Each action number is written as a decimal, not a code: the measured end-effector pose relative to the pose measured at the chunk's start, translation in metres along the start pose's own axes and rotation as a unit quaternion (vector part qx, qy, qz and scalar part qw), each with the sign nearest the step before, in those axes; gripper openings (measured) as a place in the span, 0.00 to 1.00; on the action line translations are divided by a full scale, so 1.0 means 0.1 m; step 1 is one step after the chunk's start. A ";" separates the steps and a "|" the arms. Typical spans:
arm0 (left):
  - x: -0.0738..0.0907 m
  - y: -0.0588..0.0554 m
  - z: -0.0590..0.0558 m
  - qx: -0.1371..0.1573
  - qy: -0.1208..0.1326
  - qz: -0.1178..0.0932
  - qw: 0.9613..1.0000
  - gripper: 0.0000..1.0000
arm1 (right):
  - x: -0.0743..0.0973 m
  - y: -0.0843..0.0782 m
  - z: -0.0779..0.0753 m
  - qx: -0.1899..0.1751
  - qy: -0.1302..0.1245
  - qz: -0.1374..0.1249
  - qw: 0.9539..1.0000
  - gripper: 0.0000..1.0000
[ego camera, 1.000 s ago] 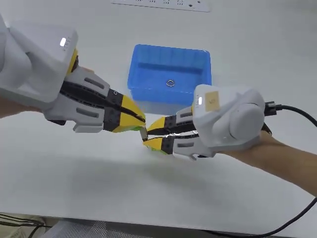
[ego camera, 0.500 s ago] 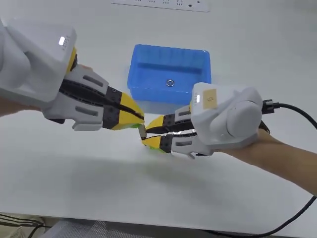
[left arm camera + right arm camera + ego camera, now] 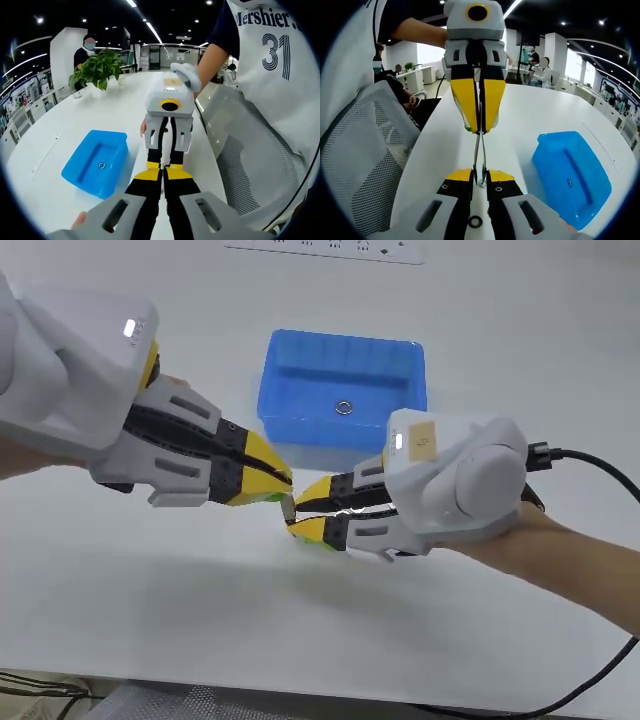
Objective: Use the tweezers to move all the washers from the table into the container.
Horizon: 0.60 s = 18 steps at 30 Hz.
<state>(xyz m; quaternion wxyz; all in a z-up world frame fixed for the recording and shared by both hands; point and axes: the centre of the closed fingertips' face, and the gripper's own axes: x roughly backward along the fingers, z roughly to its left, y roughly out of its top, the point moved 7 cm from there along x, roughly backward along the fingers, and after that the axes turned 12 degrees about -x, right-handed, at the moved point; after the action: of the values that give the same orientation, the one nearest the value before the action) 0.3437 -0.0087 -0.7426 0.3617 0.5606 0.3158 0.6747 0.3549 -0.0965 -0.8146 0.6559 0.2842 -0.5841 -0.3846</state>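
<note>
Both ends of the tweezers (image 3: 479,150) are clamped, one by the closed left tongs (image 3: 480,127) and one by the closed right tongs (image 3: 480,182), so their long axis is laid between the tips, while one washer (image 3: 344,408) is seen in the blue container (image 3: 300,430) just beyond.

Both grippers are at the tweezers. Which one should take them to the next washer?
Right, probably. A washer shows on the table close under the right gripper, whose fingers are shut on the tweezers. The left gripper grips their other end, farther away.
</note>
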 end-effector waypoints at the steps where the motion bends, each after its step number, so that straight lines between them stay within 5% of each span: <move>1: 0.00 0.00 0.00 0.001 0.000 0.000 1.000 0.06 | 0.00 0.00 0.00 -0.004 0.000 -0.001 1.000 0.12; 18: 0.05 -0.03 -0.03 0.006 -0.002 0.003 1.000 0.06 | -0.01 0.02 0.04 0.006 -0.010 0.004 1.000 0.10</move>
<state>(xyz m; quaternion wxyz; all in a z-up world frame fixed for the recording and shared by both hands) 0.3404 -0.0031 -0.7435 0.3573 0.5651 0.3172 0.6726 0.3512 -0.0937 -0.8129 0.6499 0.2823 -0.5936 -0.3816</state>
